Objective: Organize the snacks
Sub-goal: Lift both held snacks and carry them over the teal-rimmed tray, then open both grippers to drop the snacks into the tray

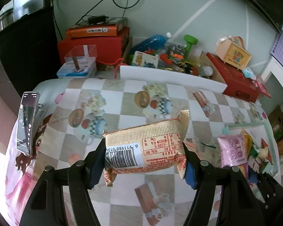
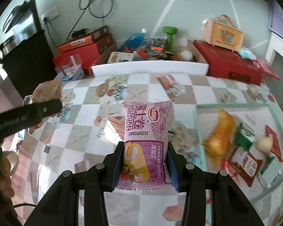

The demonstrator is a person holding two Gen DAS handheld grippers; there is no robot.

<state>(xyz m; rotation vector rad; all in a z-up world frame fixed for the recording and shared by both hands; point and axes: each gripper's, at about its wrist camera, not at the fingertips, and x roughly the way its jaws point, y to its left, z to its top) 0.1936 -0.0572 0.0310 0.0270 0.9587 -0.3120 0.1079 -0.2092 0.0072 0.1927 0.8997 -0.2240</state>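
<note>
My left gripper (image 1: 144, 163) is shut on a beige snack packet (image 1: 147, 148) with a barcode, held crosswise above the checked tablecloth. My right gripper (image 2: 144, 166) is shut on a pink snack packet (image 2: 147, 137), held lengthwise and upright between the pads. That pink packet (image 1: 233, 150) also shows at the right of the left wrist view. The left gripper's black finger (image 2: 28, 113) and its beige packet (image 2: 47, 90) appear at the left of the right wrist view. A pale green tray (image 2: 241, 106) at the right holds several snacks, among them an orange packet (image 2: 220, 131).
A phone (image 1: 26, 122) stands on a holder at the table's left edge. A white board (image 1: 171, 77) crosses the back of the table. Behind it lie red boxes (image 1: 234, 79), toys, a green dumbbell (image 1: 189, 43) and a small wooden case (image 1: 234, 53). A hand (image 2: 5, 169) shows at the lower left.
</note>
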